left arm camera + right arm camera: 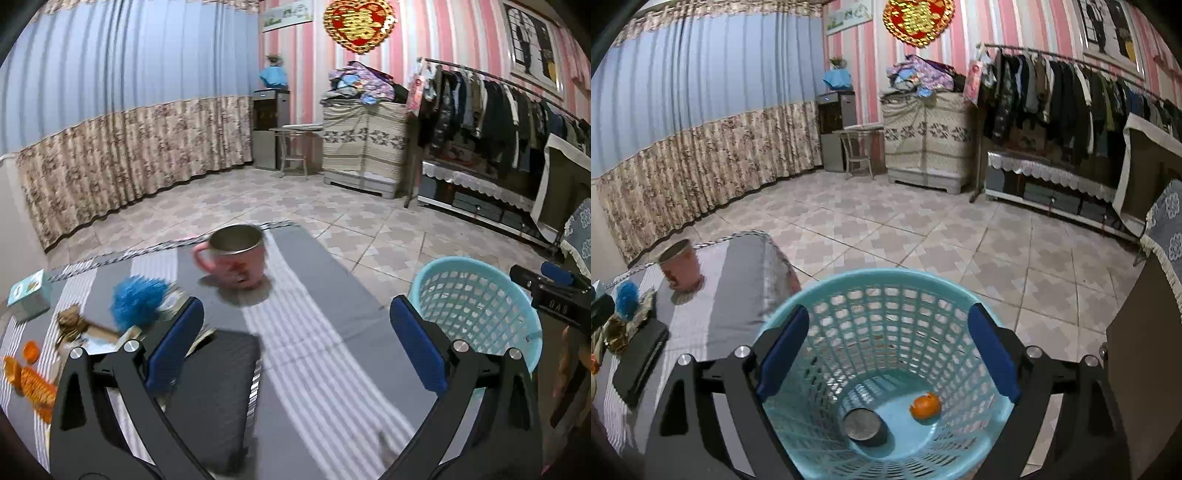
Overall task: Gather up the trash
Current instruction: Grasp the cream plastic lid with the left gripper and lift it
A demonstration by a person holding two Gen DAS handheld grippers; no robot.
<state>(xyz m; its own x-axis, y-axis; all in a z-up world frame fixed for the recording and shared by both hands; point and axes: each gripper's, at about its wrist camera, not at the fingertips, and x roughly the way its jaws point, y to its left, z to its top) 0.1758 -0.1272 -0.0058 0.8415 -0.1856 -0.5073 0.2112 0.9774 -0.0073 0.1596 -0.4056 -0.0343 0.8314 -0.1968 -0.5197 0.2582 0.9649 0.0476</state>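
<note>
A light blue plastic basket [886, 332] stands on the floor beside the table; it also shows in the left wrist view [476, 306]. Inside it lie an orange peel [925, 406] and a round metal tin [862, 424]. My right gripper [890, 354] is open and empty, right above the basket's mouth. My left gripper [295, 343] is open and empty over the grey striped tablecloth [295, 295]. At the table's left lie orange peel [31, 380], a crumpled brown wrapper [70, 321] and a blue fluffy thing [138, 299].
A pink mug [236, 258] stands on a coaster mid-table. A dark flat case [214, 387] lies under my left gripper. A teal box [29, 295] sits at the far left. A tiled floor, cabinet and clothes rack [498, 107] lie beyond.
</note>
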